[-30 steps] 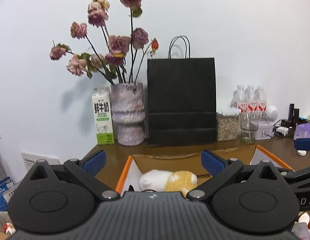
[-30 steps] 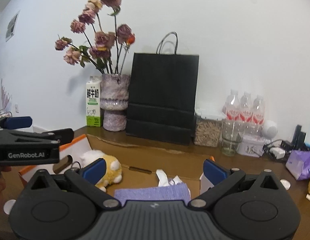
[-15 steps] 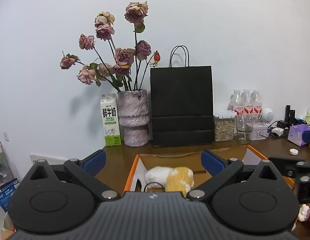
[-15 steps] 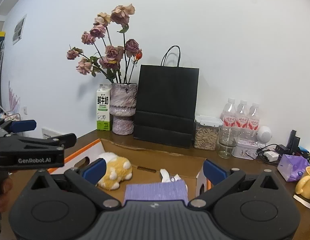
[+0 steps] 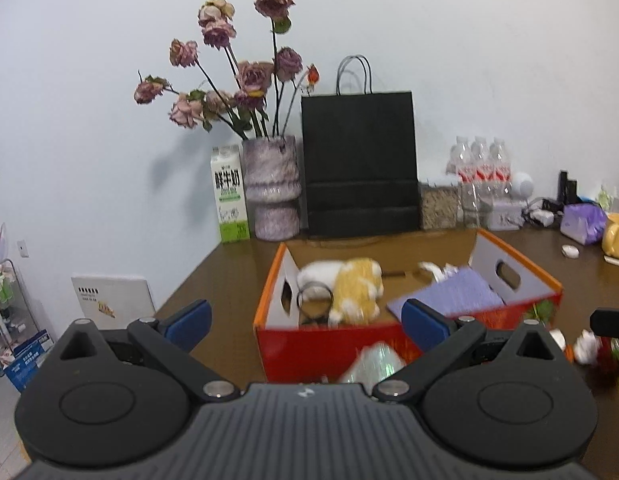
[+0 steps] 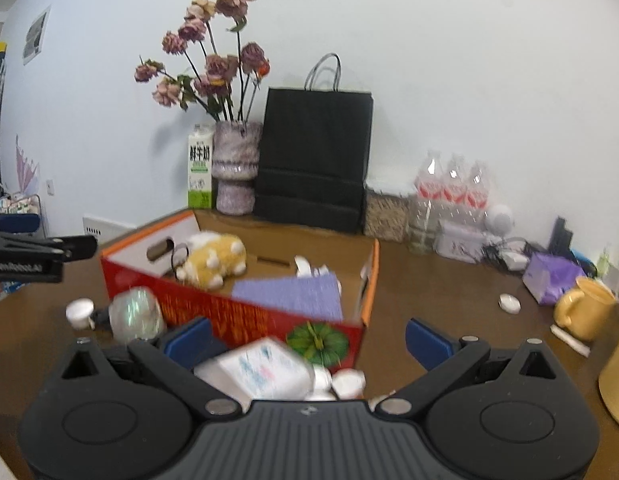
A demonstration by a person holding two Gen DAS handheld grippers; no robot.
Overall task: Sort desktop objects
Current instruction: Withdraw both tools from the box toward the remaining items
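Observation:
An open red and orange cardboard box (image 5: pixel 333 344) (image 6: pixel 237 312) stands on the brown desk. Inside lie a yellow and white plush toy (image 5: pixel 355 286) (image 6: pixel 215 260), a purple cloth (image 5: pixel 449 292) (image 6: pixel 293 292) and crumpled white paper (image 6: pixel 305 266). My left gripper (image 5: pixel 305 320) is open and empty, in front of the box. My right gripper (image 6: pixel 305 338) is open and empty above a white packet (image 6: pixel 261 372). A shiny iridescent bottle (image 6: pixel 133 314) (image 5: pixel 373 364) with a white cap (image 6: pixel 79 310) lies before the box.
At the back stand a vase of dried roses (image 5: pixel 271 192), a milk carton (image 5: pixel 228 194), a black paper bag (image 5: pixel 359 168), a jar (image 5: pixel 439 208) and water bottles (image 5: pixel 483 168). A purple pack (image 6: pixel 553 276), a yellow mug (image 6: pixel 585 308) and a small white lid (image 6: pixel 509 303) sit right.
Both grippers have pulled back and risen away from the box. The box front, the bottle and the white packet have come into view. Both grippers stay open.

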